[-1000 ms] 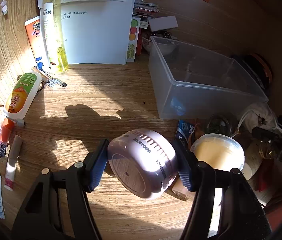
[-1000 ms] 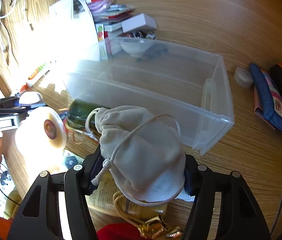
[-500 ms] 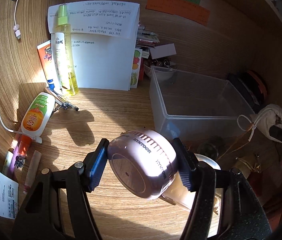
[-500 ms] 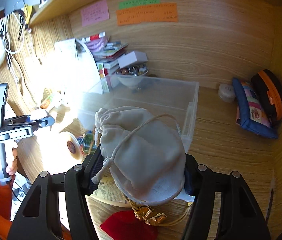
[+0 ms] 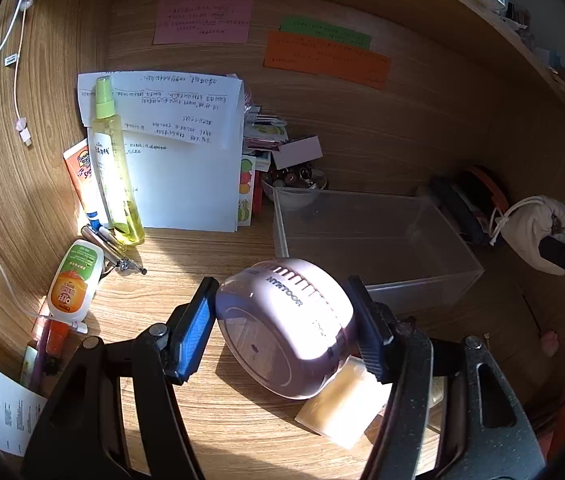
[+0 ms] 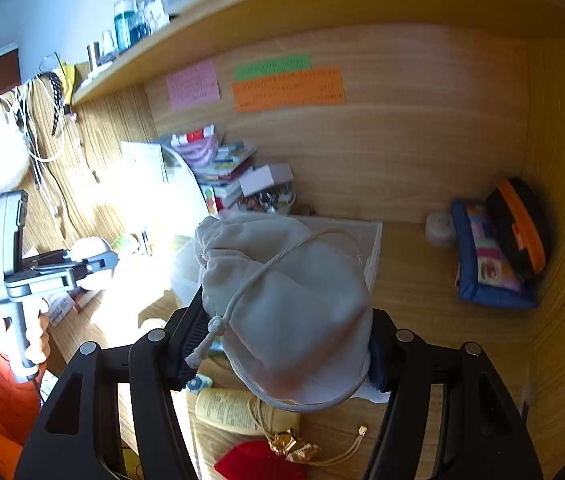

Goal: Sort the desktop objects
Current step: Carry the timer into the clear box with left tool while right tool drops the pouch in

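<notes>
Your left gripper [image 5: 284,330] is clamping the round pink gadget [image 5: 282,324] above the desk [image 5: 210,264]; your right gripper [image 6: 282,344] is squeezing the drawstring pouch [image 6: 286,300] beside the clear bin [image 5: 374,240]. The bin is looking empty and bottles are lying loose, so you're barely starting.

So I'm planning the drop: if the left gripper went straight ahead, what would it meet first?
Probably the clear plastic storage bin lying ahead of the left gripper, which holds a round pale pink device; depth is unclear.

Bottle [image 5: 113,168] stands left of bin [image 5: 370,248].
</notes>
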Action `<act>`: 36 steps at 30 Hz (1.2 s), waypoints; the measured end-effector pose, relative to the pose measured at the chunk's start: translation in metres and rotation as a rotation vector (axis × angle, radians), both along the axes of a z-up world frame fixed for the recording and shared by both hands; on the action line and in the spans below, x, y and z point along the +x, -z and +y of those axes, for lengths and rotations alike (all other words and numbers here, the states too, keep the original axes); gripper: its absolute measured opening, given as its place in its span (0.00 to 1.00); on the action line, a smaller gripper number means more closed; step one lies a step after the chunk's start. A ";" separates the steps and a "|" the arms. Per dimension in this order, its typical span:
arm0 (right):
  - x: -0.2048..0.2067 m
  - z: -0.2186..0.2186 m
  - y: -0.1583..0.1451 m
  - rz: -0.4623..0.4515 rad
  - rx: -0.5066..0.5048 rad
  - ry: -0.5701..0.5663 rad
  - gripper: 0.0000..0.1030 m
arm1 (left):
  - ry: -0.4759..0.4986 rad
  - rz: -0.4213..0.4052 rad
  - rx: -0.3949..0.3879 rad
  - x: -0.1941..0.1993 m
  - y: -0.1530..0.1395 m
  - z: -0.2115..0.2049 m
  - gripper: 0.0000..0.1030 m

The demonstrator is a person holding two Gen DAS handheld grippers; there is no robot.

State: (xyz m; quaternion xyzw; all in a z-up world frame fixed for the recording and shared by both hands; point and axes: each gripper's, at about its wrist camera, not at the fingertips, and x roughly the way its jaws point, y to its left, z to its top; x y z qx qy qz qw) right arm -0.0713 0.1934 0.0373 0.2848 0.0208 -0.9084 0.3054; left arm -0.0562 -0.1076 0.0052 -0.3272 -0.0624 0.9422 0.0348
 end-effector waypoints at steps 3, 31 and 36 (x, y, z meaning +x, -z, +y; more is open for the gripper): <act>-0.001 -0.001 -0.006 0.024 0.011 0.001 0.58 | 0.016 0.009 -0.003 -0.005 -0.007 0.004 0.61; -0.107 -0.047 0.027 -0.126 -0.023 -0.036 0.58 | 0.138 -0.112 -0.066 -0.146 -0.006 0.051 0.61; -0.131 -0.061 0.049 -0.175 0.035 -0.035 0.58 | 0.152 -0.156 -0.095 -0.168 0.015 0.058 0.61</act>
